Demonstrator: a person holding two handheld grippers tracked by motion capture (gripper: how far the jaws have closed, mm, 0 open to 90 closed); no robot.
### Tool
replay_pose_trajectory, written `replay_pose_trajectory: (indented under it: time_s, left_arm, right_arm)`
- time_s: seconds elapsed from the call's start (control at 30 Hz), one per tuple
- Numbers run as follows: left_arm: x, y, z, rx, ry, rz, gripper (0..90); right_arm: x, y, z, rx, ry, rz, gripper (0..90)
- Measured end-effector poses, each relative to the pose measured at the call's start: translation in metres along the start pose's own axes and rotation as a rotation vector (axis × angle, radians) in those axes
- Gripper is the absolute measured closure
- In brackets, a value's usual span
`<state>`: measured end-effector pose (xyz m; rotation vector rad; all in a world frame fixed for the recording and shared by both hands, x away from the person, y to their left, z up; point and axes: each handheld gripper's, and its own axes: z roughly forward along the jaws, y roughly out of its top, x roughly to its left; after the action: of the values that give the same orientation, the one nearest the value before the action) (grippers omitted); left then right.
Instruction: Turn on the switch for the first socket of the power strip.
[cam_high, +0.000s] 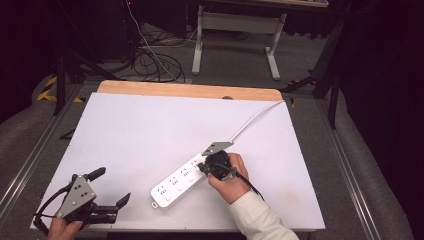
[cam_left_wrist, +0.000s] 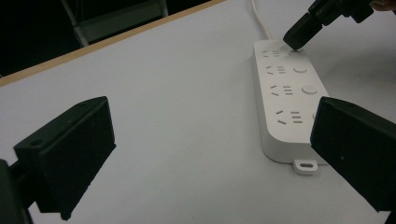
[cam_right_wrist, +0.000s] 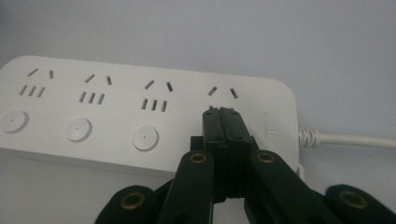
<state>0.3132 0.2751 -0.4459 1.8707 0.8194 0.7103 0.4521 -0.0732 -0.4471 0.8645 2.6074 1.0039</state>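
The white power strip (cam_high: 182, 181) lies slantwise on the white counter (cam_high: 150, 130), lower centre of the high view, its white cord (cam_high: 255, 119) running off toward the upper right and over the counter's far edge. The right gripper (cam_high: 204, 167) sits at the strip's cord end, held by the right hand (cam_high: 231, 177) in a pale sleeve. In the right gripper view its jaws are closed flat against each other with nothing between them, and their tips rest on the strip's face just below the rightmost socket's slanted slots — they cover whatever lies beneath, so the fourth round button, matching the three buttons (cam_right_wrist: 145, 138) to its left, cannot be seen there. Faint grey embossed lettering (cam_right_wrist: 273, 125) sits near the strip's right end, turned sideways and too dim to read with certainty.

The left gripper (cam_high: 112, 189) is at the lower left of the high view, well apart from the strip, its jaws spread wide and holding nothing. The left hand (cam_high: 62, 229) under it is cut off by the frame's bottom edge. In the left gripper view the right-hand jaw hides the near corner of the strip (cam_left_wrist: 287, 93), and the right gripper's black tip (cam_left_wrist: 298, 35) enters from the upper right, touching the far end of the strip — the rest of that gripper is cut off. A small hanging tab (cam_left_wrist: 306, 165) juts from the strip's near end.
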Motion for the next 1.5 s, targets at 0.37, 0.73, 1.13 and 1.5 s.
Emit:
replay_pose_trajectory:
  time_s: [0.37,0.73,1.13,1.5]
  left_arm:
    - [-0.0004,-0.0001,0.0008,0.002,-0.004,0.003,0.4]
    - [-0.0012,-0.0002,0.001,0.006,-0.006,0.005,0.4]
    - [-0.0012,-0.0002,0.0011,0.009,-0.006,0.005,0.4]
    - [-0.0014,0.0,0.0014,0.007,-0.008,0.002,0.4]
  right_arm:
    - [0.0017,-0.0006,0.0018,0.013,-0.011,-0.015,90.0]
    - [0.0065,-0.0041,0.0032,0.001,-0.038,-0.051,90.0]
    - [0.008,-0.0066,0.0037,-0.01,-0.047,-0.054,90.0]
    - [0.0063,-0.0082,0.0041,-0.018,-0.038,-0.043,90.0]
